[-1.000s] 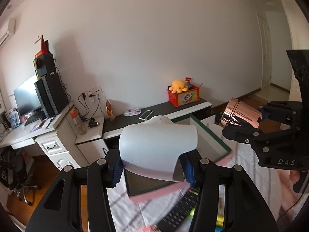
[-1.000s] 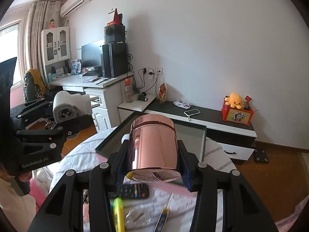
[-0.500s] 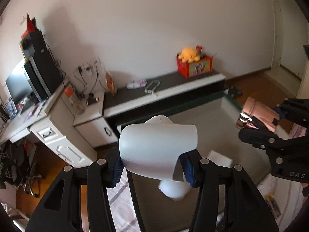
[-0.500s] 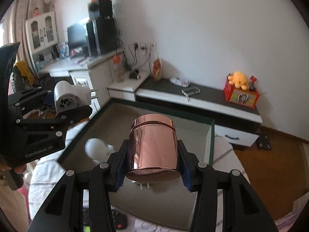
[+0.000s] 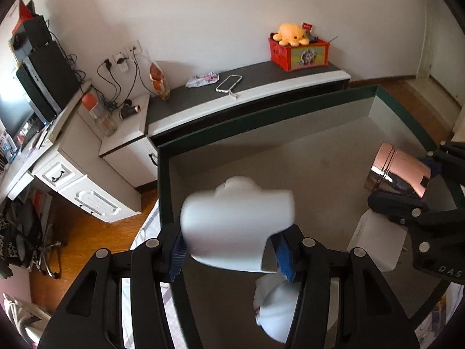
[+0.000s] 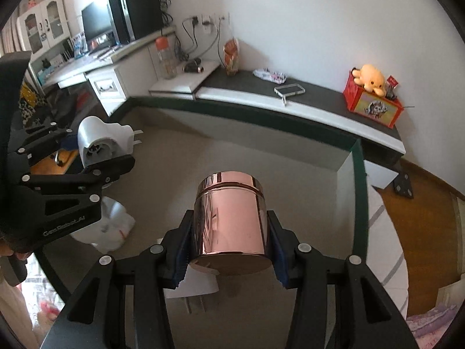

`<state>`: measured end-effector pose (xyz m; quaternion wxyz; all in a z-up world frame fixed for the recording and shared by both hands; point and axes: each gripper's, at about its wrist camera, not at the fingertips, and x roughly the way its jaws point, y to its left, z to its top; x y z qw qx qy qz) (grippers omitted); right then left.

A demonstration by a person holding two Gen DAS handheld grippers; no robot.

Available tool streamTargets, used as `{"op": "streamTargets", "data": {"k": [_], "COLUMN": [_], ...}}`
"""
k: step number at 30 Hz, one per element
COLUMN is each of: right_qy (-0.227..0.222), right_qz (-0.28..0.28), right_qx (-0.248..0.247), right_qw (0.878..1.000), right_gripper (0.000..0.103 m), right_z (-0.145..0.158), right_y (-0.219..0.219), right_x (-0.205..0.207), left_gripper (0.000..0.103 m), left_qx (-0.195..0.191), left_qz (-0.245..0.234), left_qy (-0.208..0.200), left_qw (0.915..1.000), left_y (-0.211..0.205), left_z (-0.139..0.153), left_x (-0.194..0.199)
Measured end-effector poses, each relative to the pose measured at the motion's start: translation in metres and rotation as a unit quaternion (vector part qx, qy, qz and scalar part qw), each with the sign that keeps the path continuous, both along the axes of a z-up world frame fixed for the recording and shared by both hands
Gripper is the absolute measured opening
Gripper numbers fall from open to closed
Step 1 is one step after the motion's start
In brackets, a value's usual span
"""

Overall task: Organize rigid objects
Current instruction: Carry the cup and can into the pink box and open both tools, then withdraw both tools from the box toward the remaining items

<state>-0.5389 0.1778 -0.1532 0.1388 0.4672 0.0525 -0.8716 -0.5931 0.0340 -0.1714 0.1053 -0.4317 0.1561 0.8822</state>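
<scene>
Left claw point(image 5: 232, 250) clamps a white plug adapter point(image 5: 237, 213); right claw point(image 6: 229, 257) clamps a copper tin point(image 6: 231, 218) by its sides. I hold both above the green-rimmed tray point(image 5: 162, 192), presumably to set them beside the white items already inside. Both claws point steeply down and sit near each other, not touching.

Left black two-finger gripper point(image 5: 232, 250) is pitched steeply downward, blue pads point(image 5: 178, 250) clamped on a white plastic plug-in housing point(image 5: 237, 229). Right black two-finger gripper point(image 6: 229, 250) is pitched down likewise, pads point(image 6: 181, 257) closed on a rose-gold metal canister point(image 6: 229, 218). Both are held side by side.
</scene>
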Motion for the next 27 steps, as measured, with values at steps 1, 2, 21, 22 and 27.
{"op": "streamTargets", "data": {"k": [1, 2, 21, 22, 27], "right_qy": [-0.003, -0.002, 0.109, 0.117, 0.163], "right_qz": [-0.002, -0.002, -0.012, -0.012, -0.012], "right_qx": [0.001, -0.001, -0.037, -0.035, -0.04], "right_qw": [1.0, 1.0, 0.993, 0.992, 0.986], "right_gripper": [0.048, 0.048, 0.08, 0.08, 0.082], "right_z": [-0.001, 0.0, 0.074, 0.078, 0.102], "right_y": [0.001, 0.002, 0.012, 0.013, 0.019], "right_x": [-0.001, 0.0, 0.082, 0.092, 0.147], "left_gripper": [0.054, 0.054, 0.103, 0.103, 0.103], "left_qx": [-0.007, -0.011, -0.001, 0.003, 0.025], "left_qz": [0.004, 0.002, 0.039, 0.041, 0.059], "left_qy": [0.0, 0.006, 0.138, 0.145, 0.185], "left_qw": [1.0, 0.9999, 0.9896, 0.9885, 0.9806], "left_y": [0.002, 0.004, -0.028, -0.032, -0.056], "left_z": [0.0, 0.003, 0.082, 0.087, 0.107], "left_x": [0.0, 0.002, 0.101, 0.11, 0.176]}}
